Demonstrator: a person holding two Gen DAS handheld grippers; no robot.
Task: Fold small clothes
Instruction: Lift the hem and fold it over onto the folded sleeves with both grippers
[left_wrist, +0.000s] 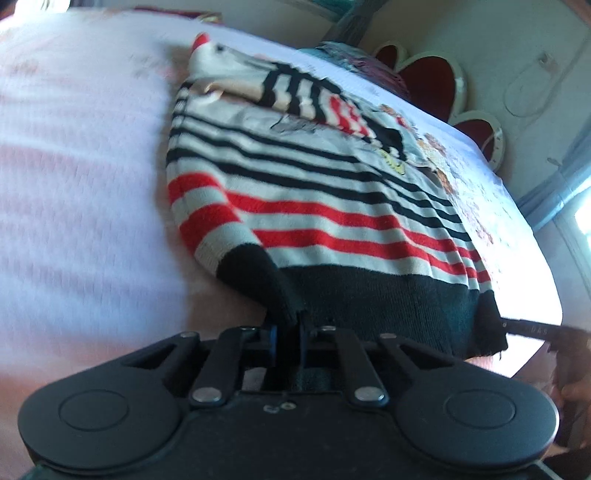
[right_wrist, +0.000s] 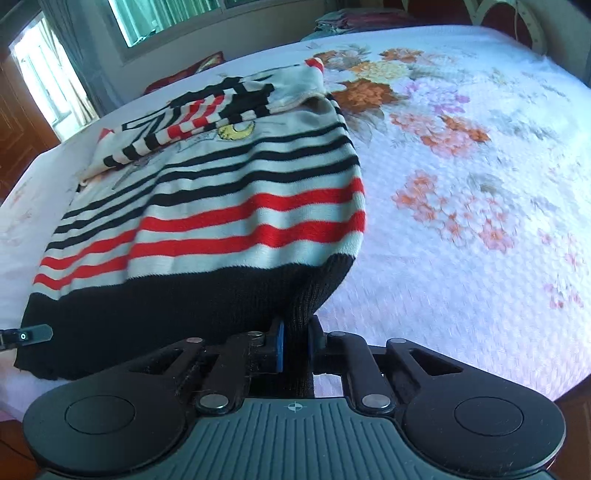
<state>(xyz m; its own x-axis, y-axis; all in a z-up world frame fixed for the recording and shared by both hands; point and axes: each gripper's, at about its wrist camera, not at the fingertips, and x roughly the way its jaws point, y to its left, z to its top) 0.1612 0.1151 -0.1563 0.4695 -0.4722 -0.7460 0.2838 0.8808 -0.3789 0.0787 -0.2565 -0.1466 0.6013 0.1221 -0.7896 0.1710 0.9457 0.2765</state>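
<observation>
On the bed (right_wrist: 461, 177), spread with a white quilted cover printed in orange and pink flowers, we see one small striped sweater (right_wrist: 221, 206) lying mostly flat, its black hem band nearest us. We count one garment only, with two sleeves folded across its upper part: both lie over the chest, striped in black, red and white.

We hold two grippers, one at each bottom corner of the hem. Our left gripper (left_wrist: 288, 332) has its fingers pressed together on the hem's left corner, the black knit pinched between the two blue pads and lifted a little off the cover. Our right gripper (right_wrist: 295, 343) is likewise clamped on the right corner, the black band rising from the bed into the gap between its pads (the fabric bunches there into a narrow fold). Each camera also catches the tip of the other gripper at the far corner of the hem: it shows at the right edge of the left view and at the left edge of the right view.

Above the hem we count a group of red stripes, then thinner black stripes higher up. A yellow patch (right_wrist: 236, 130) sits on the chest just below the folded sleeves. Beyond the bed stand a window (right_wrist: 166, 18) and a headboard with red heart-shaped panels (left_wrist: 428, 79).
</observation>
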